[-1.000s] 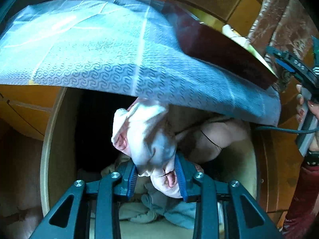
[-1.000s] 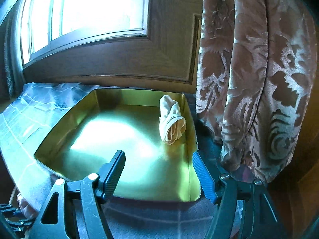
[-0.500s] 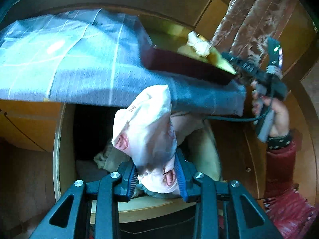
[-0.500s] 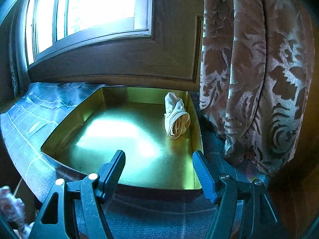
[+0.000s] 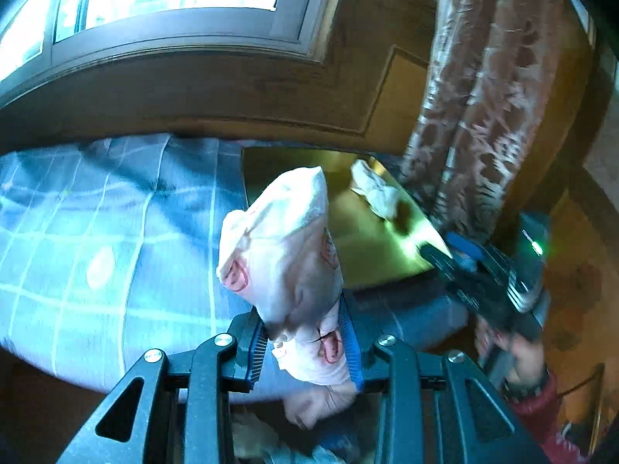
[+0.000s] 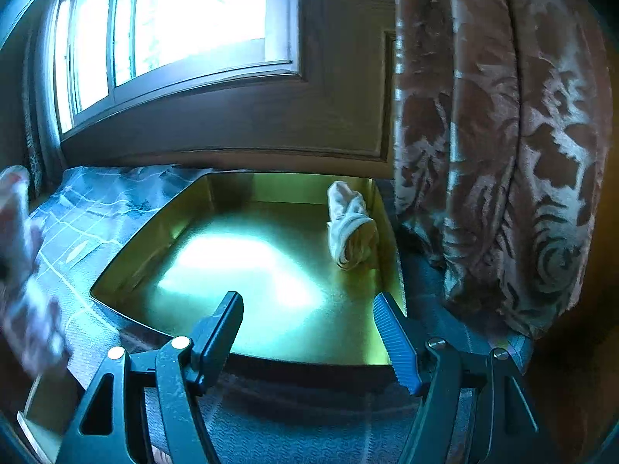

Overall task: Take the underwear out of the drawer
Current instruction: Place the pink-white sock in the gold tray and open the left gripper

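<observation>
My left gripper [image 5: 305,336] is shut on pale pink underwear with red prints [image 5: 282,247], held up above the blue cloth-covered top [image 5: 116,239]. The same bundle shows blurred at the left edge of the right wrist view as pink underwear [image 6: 23,270]. A gold tray [image 5: 371,255] sits on the cloth; a rolled white garment [image 6: 350,228] lies at its far right side. My right gripper [image 6: 309,324] hangs open over the tray's near rim [image 6: 271,352], nothing between its fingers. In the left wrist view the right gripper [image 5: 479,274] is held in a person's hand [image 5: 518,352]. The drawer is mostly hidden below.
A patterned brown curtain [image 6: 503,154] hangs at the right, just beside the tray. A bright window [image 6: 185,27] with a dark wooden frame and wall panel stands behind. More clothes [image 5: 271,444] show dimly at the bottom of the left wrist view.
My left gripper has risen out of the drawer with the pink underwear, from below the cloth's edge to above the top. The right gripper stayed over the tray, shifting slightly.
</observation>
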`<state>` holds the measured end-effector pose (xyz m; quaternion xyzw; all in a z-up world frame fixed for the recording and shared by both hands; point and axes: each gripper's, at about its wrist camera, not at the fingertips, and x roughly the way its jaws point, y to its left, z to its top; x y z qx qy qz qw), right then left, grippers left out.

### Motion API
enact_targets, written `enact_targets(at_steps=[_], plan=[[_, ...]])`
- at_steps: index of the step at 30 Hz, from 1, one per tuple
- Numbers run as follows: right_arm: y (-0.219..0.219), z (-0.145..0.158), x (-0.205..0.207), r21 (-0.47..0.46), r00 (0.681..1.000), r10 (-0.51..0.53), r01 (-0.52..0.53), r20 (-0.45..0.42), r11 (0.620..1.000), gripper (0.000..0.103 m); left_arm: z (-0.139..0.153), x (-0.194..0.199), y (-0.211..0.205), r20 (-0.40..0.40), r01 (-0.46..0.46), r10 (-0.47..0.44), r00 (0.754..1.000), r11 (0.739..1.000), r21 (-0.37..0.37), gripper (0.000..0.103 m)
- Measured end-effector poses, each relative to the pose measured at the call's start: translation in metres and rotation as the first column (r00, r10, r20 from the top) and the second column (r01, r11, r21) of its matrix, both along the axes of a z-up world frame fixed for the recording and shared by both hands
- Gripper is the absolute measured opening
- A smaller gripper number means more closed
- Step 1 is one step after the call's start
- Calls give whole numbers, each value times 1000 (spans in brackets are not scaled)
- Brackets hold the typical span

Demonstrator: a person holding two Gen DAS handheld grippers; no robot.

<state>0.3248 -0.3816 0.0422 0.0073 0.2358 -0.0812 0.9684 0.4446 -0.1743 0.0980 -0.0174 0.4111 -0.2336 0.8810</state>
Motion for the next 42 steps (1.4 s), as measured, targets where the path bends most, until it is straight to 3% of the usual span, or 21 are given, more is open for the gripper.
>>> enact_targets(at_steps=[7,13,18,24,27,30,35,42], plan=[[-18,-3,-9,43,995,-103,103,-8,994,74,-7,71,-39,-19,-9,11,1000,994,110,34],[-8,-3,-13,35,997,-81,81,15,996,76,-26,124,-72,-69,7,5,998,987,163,34],[-6,-5,-6,60,998,-59,58,14,997,76,-55,170,-83,-121,-27,53,991,978,209,34],[-9,-13,0,75,998,-56,56,3,996,76,-75,205,-93,-127,-27,59,990,972,235,34],[-11,-18,5,88,998,-54,55,-6,995,76,-80,212,-98,-85,-16,37,996,970,241,36],[-11,-21,6,88,998,-55,55,-6,995,76,-83,214,-97,-50,-55,73,996,957,284,37],[-11,-21,3,85,998,-64,63,10,994,76,-73,205,-80,-56,-85,99,993,971,224,42],[-3,-20,-7,68,997,-78,77,18,995,76,-42,178,-56,22,-103,101,995,986,129,45]])
